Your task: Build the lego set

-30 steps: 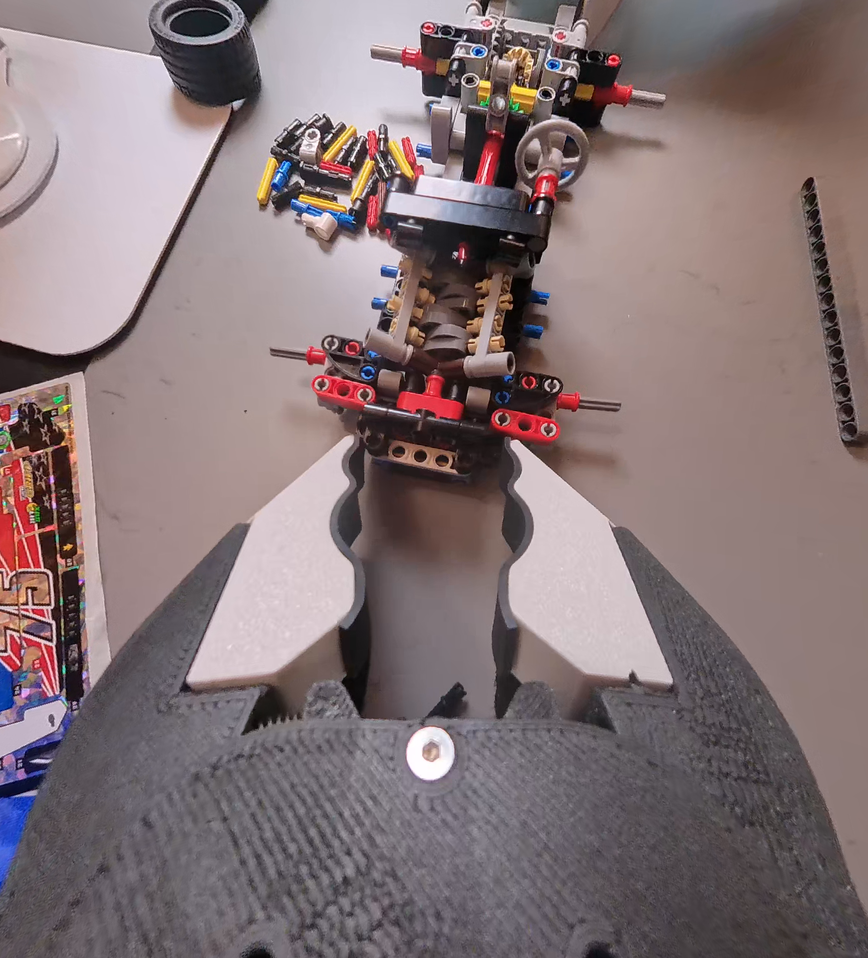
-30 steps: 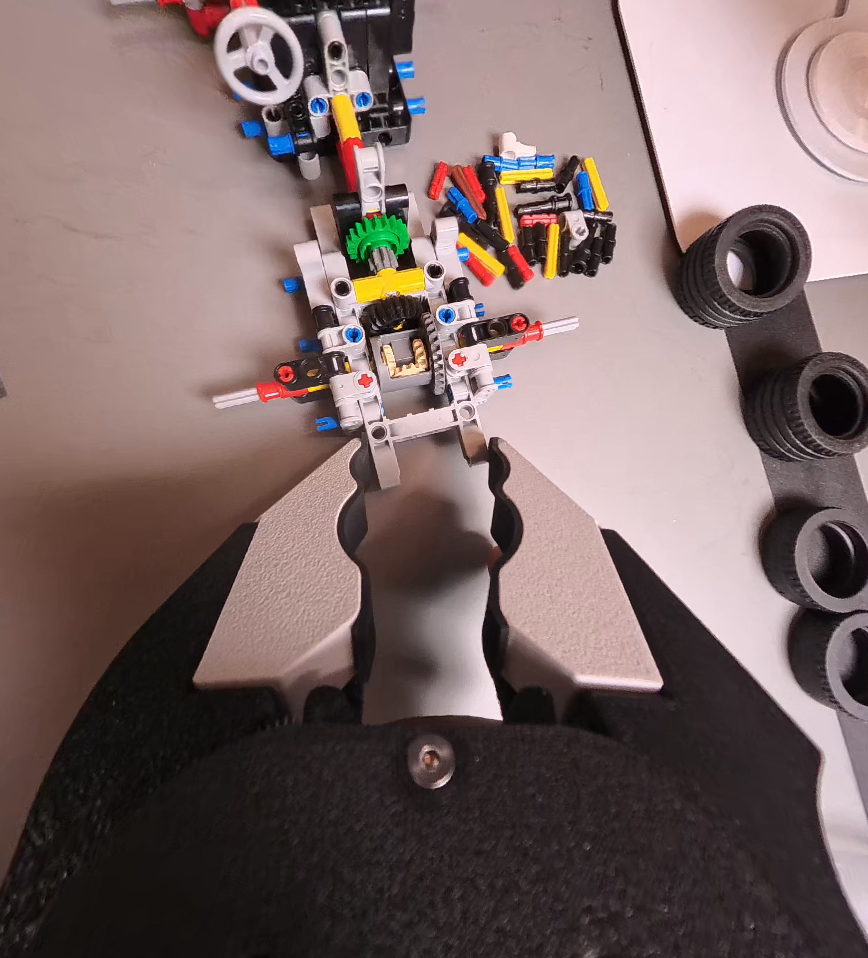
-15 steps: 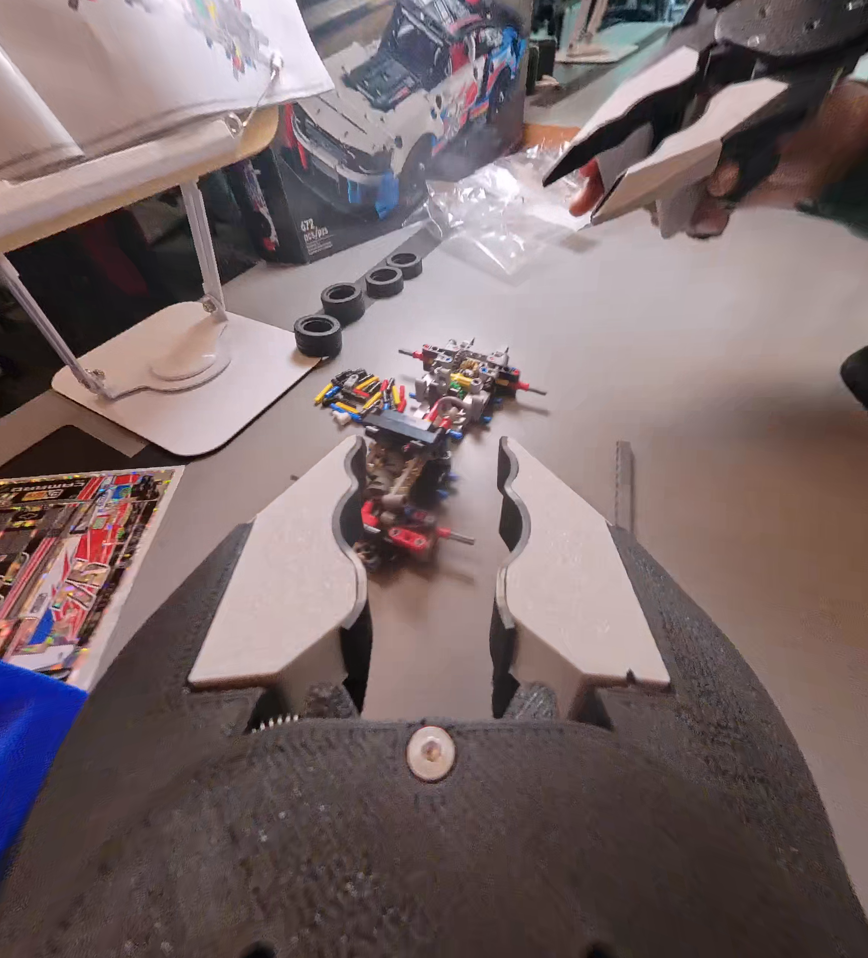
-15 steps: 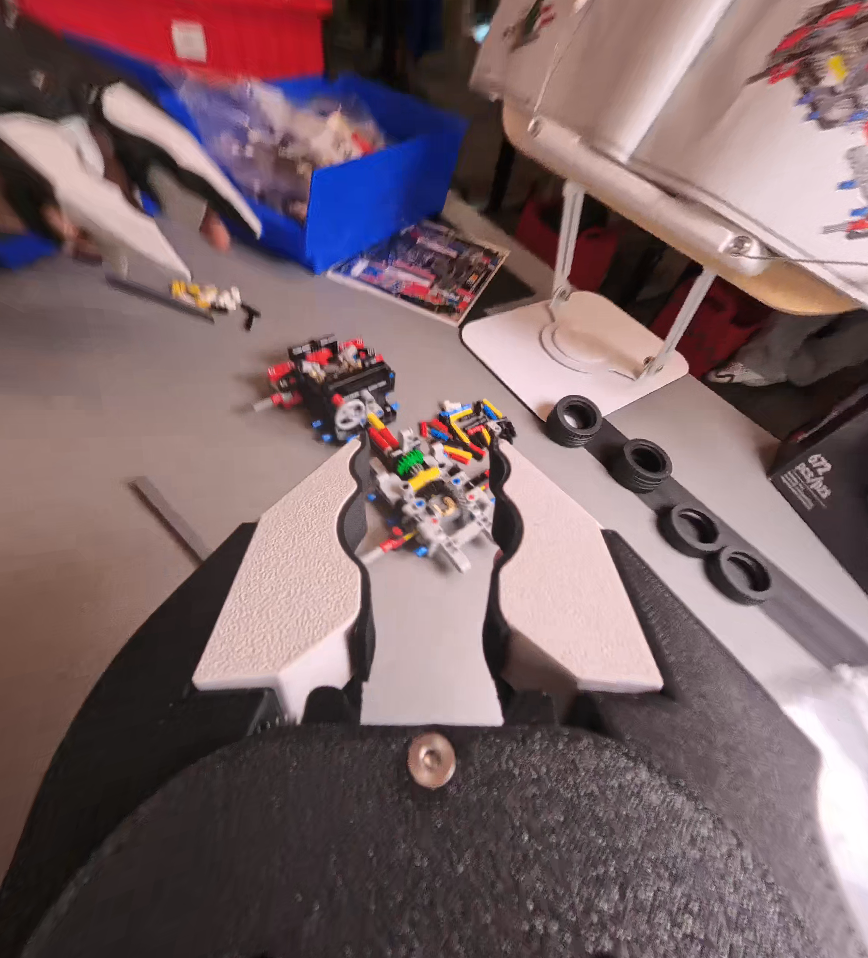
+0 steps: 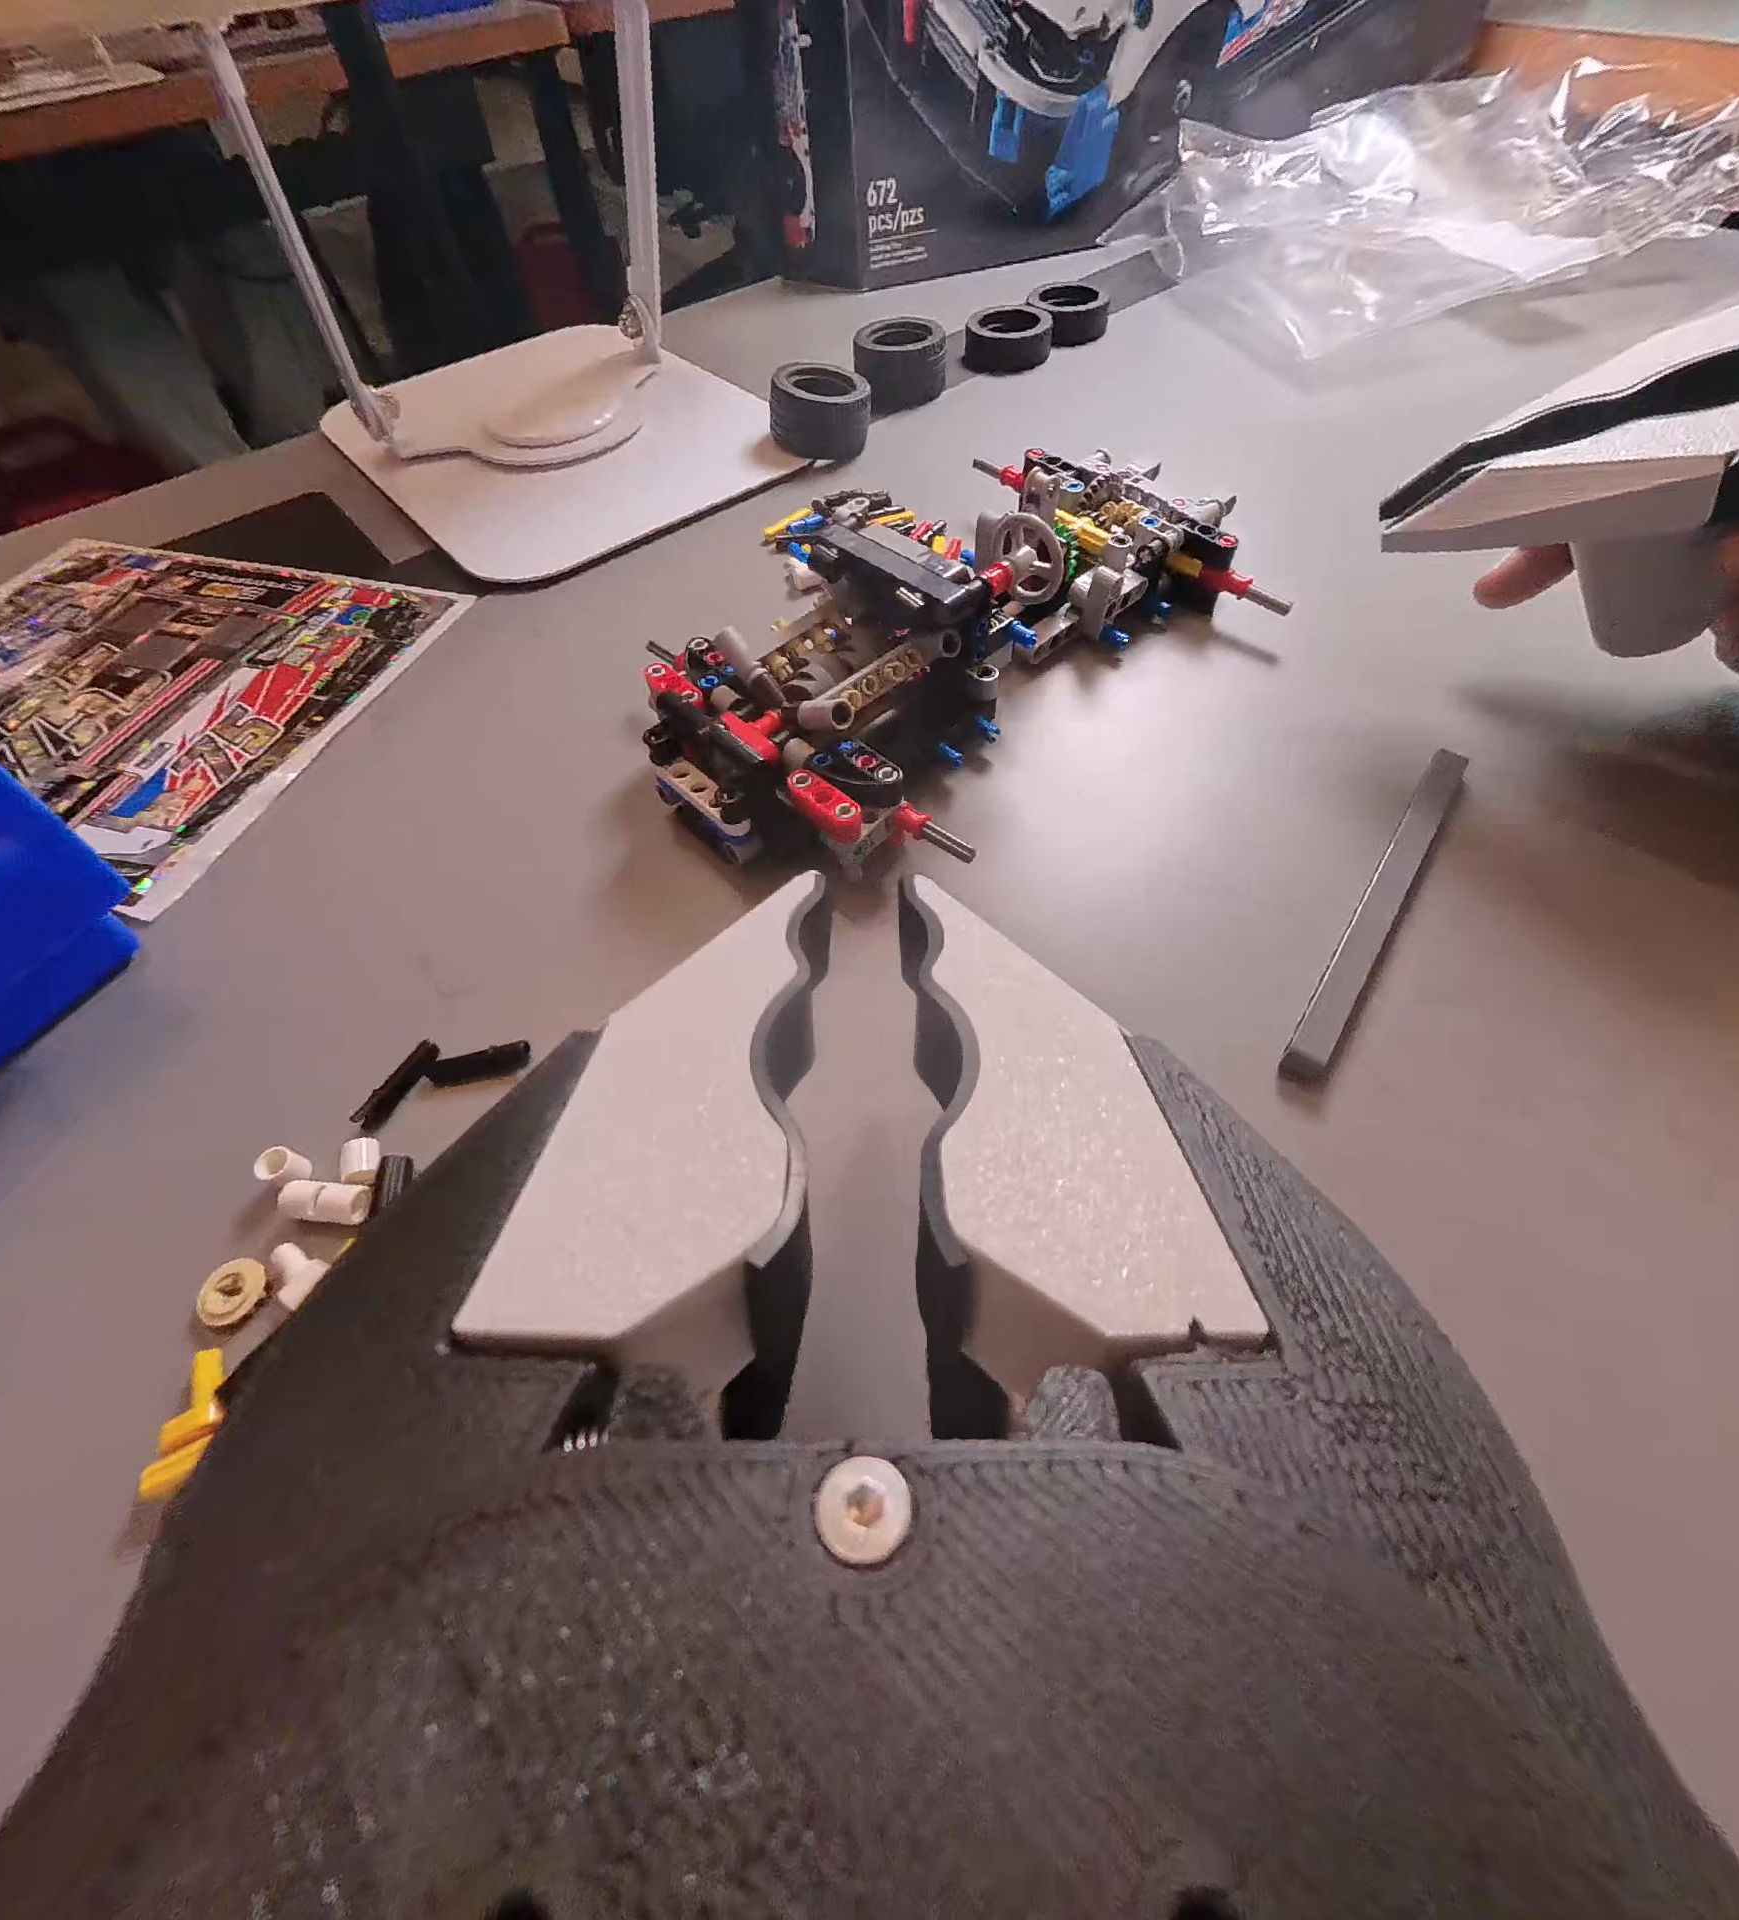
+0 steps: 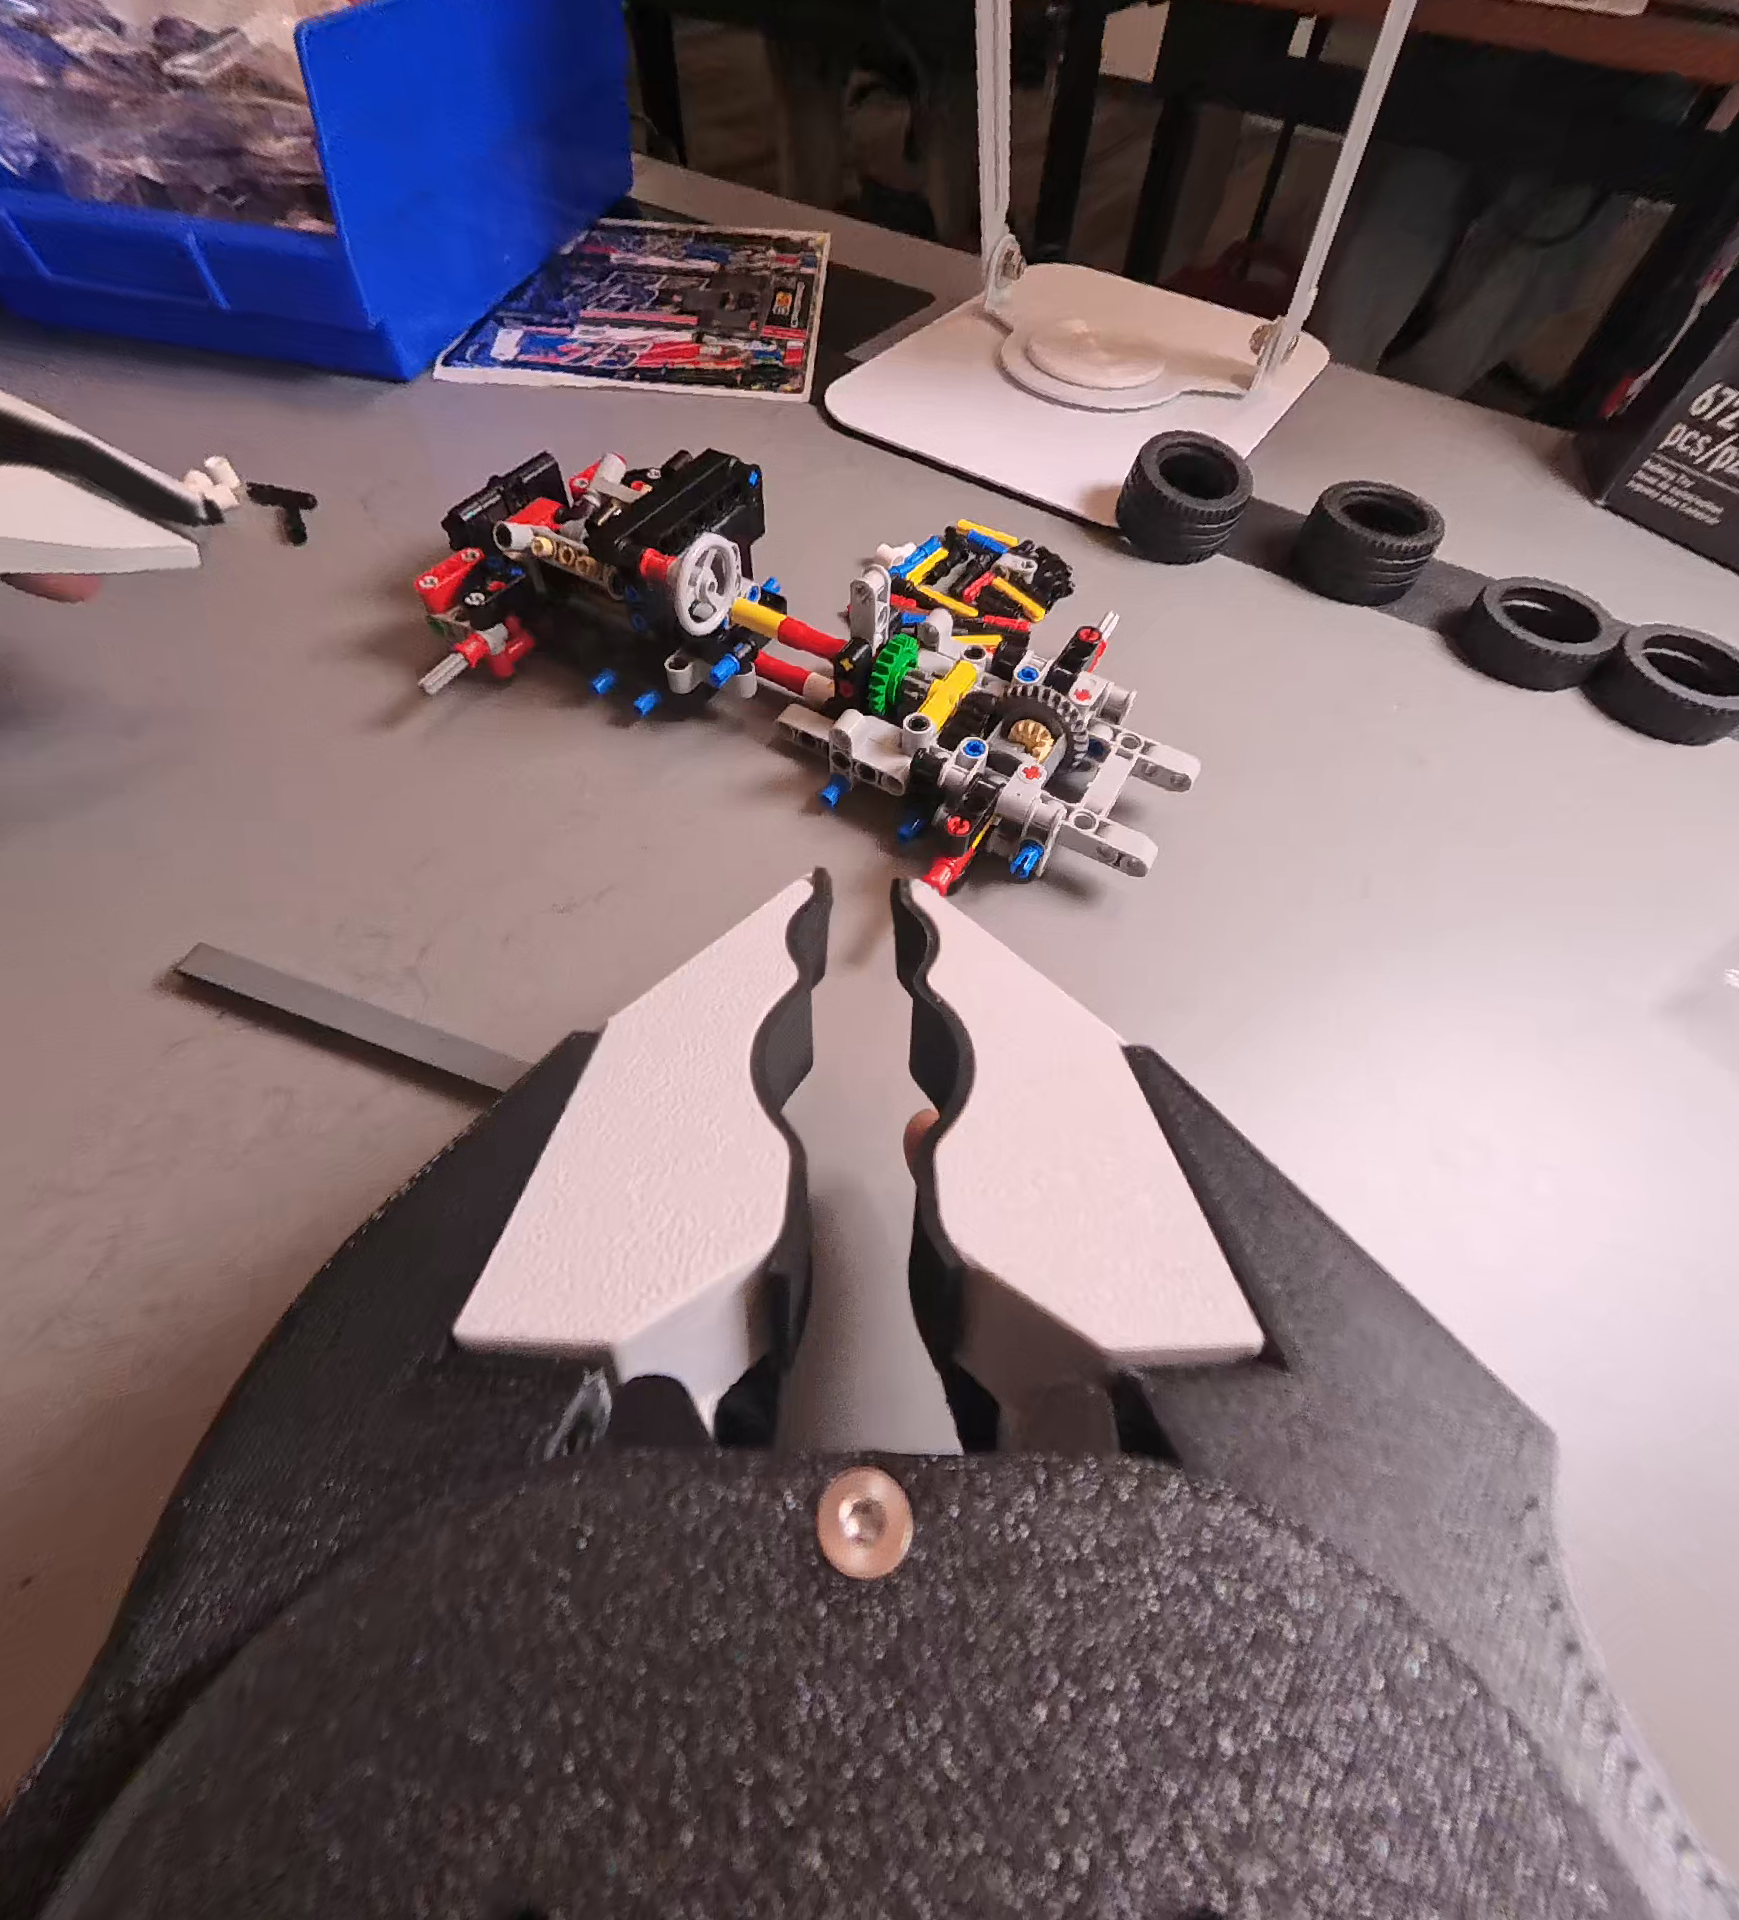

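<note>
The half-built lego chassis point(image 5: 896, 582) lies on the grey table, with a grey steering wheel, red axles and a green gear; it also shows in the right wrist view point(image 6: 891, 675). My left gripper point(image 5: 863, 894) hovers just short of its red-and-black end, nearly shut on nothing, with a narrow slit between the jaws. My right gripper point(image 6: 860, 894) hovers just short of the grey gear end, also nearly shut and empty. Each gripper shows side-on in the other's view, the right point(image 5: 1395, 520) and the left point(image 6: 184, 509).
A long dark beam point(image 5: 1374, 914) lies right of the chassis. Loose white, tan and yellow bits point(image 5: 314, 1195) lie by my left gripper. Coloured pins point(image 6: 979, 566), several tyres point(image 6: 1364, 540), a white stand base point(image 6: 1083, 384), a sticker sheet point(image 5: 158, 686), a blue bin point(image 6: 273, 177), a box point(image 5: 948, 145) and plastic bags point(image 5: 1467, 177) ring the work area. The gap from one gripper's tips to the other's is roughly 20 centimetres.
Both grippers have drawn back from the ends of the chassis and tilted up. Their jaws have narrowed from wide open to a slit.
</note>
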`<state>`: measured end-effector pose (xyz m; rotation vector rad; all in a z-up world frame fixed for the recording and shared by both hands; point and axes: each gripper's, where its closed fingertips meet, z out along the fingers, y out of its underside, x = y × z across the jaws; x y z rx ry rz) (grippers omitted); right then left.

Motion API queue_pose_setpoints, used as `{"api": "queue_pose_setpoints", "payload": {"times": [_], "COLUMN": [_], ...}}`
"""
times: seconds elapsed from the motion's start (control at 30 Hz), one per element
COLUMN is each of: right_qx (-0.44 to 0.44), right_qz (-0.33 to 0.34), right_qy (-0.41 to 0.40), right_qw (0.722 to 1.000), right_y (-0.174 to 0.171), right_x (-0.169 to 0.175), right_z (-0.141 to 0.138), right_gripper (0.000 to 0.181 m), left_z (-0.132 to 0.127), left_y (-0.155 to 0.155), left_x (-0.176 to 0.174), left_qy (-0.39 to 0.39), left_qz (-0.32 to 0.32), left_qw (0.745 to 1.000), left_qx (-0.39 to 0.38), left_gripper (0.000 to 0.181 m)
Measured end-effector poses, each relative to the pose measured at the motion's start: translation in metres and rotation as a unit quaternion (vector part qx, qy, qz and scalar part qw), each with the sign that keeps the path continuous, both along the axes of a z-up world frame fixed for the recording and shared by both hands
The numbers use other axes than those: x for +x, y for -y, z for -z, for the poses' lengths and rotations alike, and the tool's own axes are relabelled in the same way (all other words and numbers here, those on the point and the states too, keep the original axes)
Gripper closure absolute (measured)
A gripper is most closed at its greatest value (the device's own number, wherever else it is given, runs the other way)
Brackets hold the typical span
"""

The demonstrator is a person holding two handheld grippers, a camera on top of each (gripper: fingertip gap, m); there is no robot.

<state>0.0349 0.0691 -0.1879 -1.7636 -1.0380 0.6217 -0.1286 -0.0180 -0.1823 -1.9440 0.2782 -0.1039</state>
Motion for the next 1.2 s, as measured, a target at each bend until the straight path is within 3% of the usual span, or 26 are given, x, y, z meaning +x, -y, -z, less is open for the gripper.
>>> {"api": "queue_pose_setpoints", "payload": {"times": [0.17, 0.53, 0.93, 1.2], "right_qx": [0.008, 0.000, -0.011, 0.019], "right_qz": [-0.009, -0.009, -0.014, -0.032], "right_qy": [0.013, 0.012, 0.029, 0.050], "right_qw": [1.000, 1.000, 0.999, 0.998], "right_y": [0.005, -0.001, 0.003, -0.007], "right_x": [0.003, 0.010, 0.009, 0.018], "right_z": [0.002, 0.004, 0.010, 0.010], "right_gripper": [0.167, 0.166, 0.142, 0.136], "left_z": [-0.008, -0.013, 0.001, 0.009], "left_y": [-0.002, -0.002, -0.001, -0.003], "left_x": [0.001, -0.002, -0.007, 0.006], "left_qy": [-0.022, -0.006, -0.019, -0.050], "left_qz": [0.021, 0.024, 0.002, 0.078], "left_qw": [0.999, 0.999, 1.000, 0.996], "left_qx": [0.022, 0.037, -0.003, -0.014], "left_gripper": [0.157, 0.149, 0.129, 0.127]}}
